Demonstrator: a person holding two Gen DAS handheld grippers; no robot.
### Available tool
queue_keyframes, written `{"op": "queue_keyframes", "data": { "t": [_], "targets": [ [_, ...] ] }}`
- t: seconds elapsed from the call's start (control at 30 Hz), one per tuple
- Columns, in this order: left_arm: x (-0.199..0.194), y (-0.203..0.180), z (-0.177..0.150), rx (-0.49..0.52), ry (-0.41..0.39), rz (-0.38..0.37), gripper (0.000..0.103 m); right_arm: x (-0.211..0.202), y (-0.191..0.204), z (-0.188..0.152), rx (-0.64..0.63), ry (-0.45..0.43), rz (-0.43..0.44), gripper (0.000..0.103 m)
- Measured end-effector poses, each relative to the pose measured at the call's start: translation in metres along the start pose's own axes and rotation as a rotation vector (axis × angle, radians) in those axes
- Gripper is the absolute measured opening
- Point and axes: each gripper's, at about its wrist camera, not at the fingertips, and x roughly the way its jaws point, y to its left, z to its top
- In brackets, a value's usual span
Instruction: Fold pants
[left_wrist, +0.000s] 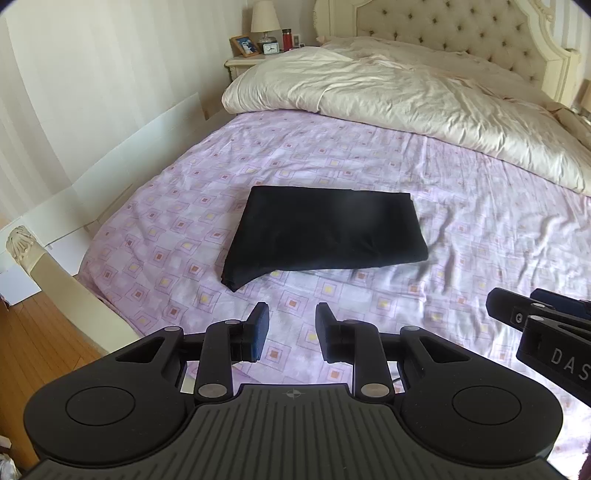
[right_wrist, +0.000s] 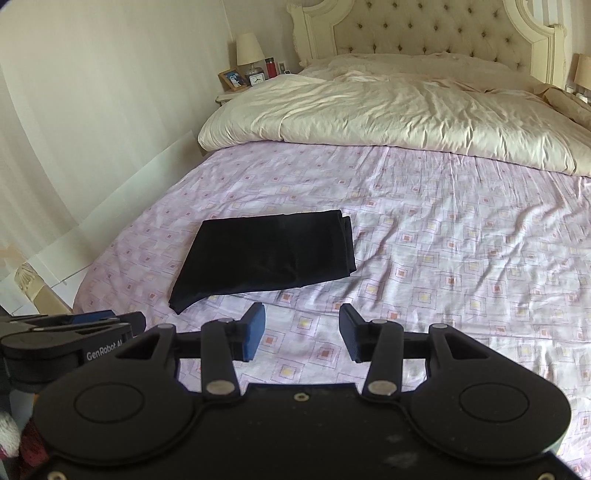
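The black pants (left_wrist: 321, 232) lie folded into a flat rectangle on the pink patterned bed sheet (left_wrist: 461, 266); they also show in the right wrist view (right_wrist: 269, 254). My left gripper (left_wrist: 291, 328) is open and empty, held above the sheet just short of the pants' near edge. My right gripper (right_wrist: 302, 330) is open and empty, in front of and to the right of the pants. The right gripper's body shows at the right edge of the left wrist view (left_wrist: 546, 332), and the left gripper's body at the left edge of the right wrist view (right_wrist: 74, 336).
A crumpled cream duvet (left_wrist: 406, 99) covers the far half of the bed below a tufted headboard (left_wrist: 454, 29). A nightstand (left_wrist: 243, 61) with a lamp, clock and photo frame stands at the far left. The bed's footboard post (left_wrist: 26, 247) and wood floor (left_wrist: 33, 343) are at the left.
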Motion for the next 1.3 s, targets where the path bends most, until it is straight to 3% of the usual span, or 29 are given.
{"op": "queue_keyframes", "data": {
  "t": [0.83,1.3],
  "targets": [
    [-0.007,-0.001,-0.004,-0.009,-0.009,-0.007,0.027,-0.014,0.003,-0.008,-0.021,-0.007,-0.004,0.049],
    [-0.008,-0.019,-0.008,0.034,0.010,0.019,0.027,-0.010,-0.015,-0.007,0.030,0.011,0.007,0.049]
  ]
}}
